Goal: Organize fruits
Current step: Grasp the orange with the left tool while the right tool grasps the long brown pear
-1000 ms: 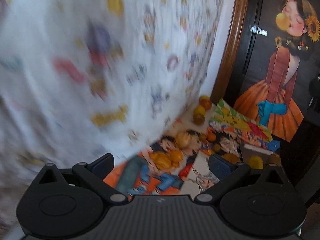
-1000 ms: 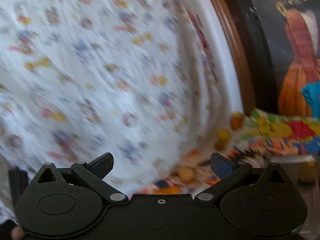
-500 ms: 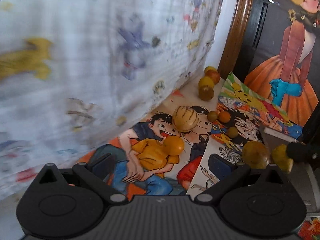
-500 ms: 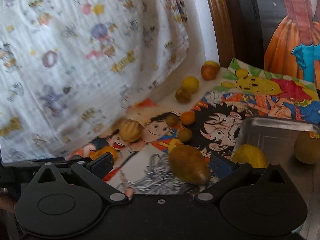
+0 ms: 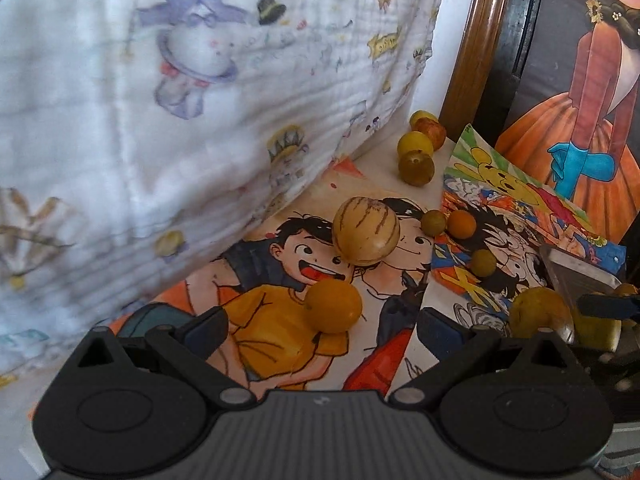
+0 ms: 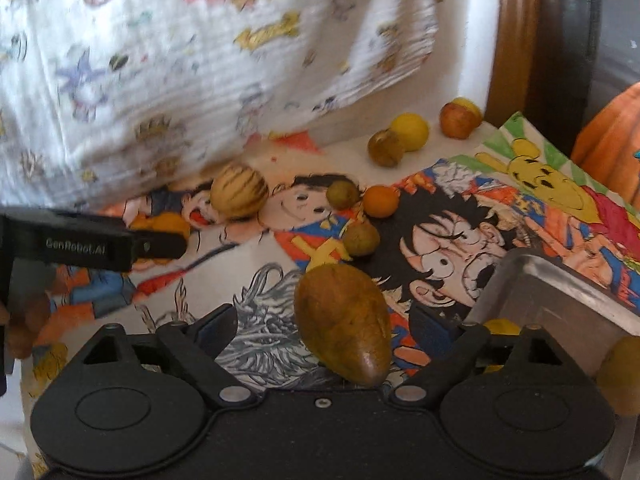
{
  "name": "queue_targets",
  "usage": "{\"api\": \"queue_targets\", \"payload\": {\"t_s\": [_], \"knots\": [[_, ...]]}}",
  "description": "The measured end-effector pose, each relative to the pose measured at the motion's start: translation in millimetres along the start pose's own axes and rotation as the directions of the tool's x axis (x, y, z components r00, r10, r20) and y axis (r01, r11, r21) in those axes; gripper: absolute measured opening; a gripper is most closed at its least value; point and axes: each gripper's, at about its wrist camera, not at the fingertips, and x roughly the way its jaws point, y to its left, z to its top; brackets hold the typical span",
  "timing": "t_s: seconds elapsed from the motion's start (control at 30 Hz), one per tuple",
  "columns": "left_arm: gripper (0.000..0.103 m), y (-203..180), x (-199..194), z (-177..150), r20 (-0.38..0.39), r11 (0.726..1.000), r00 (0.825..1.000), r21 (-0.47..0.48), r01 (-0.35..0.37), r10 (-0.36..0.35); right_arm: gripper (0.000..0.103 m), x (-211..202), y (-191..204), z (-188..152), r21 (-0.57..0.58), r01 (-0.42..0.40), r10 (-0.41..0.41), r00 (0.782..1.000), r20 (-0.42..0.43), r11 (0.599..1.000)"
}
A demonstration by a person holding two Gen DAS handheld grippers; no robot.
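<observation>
Several fruits lie on a cartoon-printed table cover. In the left wrist view my left gripper (image 5: 322,326) is open, with an orange fruit (image 5: 333,306) just ahead between its fingers and a striped tan melon (image 5: 365,230) beyond. In the right wrist view my right gripper (image 6: 326,326) is open around a brown-green mango (image 6: 344,328) lying on the cover; the fingers do not touch it. A metal tray (image 6: 560,300) at the right holds a yellow fruit (image 6: 500,326) and another at the edge (image 6: 620,376). The left gripper's finger (image 6: 156,244) shows at the left.
Small round fruits (image 6: 382,201) (image 6: 361,239) (image 6: 342,194) lie mid-table; three more (image 6: 409,132) (image 6: 386,148) (image 6: 460,120) sit near the back wall. A hanging printed cloth (image 5: 180,100) borders the left. A wooden frame (image 5: 476,40) and a painted panel (image 5: 580,120) stand behind.
Both grippers swung down from facing the cloth toward the table. The left came close to the orange fruit; the right closed in on the mango.
</observation>
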Motion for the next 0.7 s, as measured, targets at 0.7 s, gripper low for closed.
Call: {"api": "queue_targets", "payload": {"t_s": [0.7], "knots": [[0.063, -19, 20, -2, 0.009, 0.997, 1.000, 0.075, -0.002, 0.002, 0.061, 18, -2, -7, 0.005, -0.035, 0.036, 0.999, -0.015, 0.999]]}}
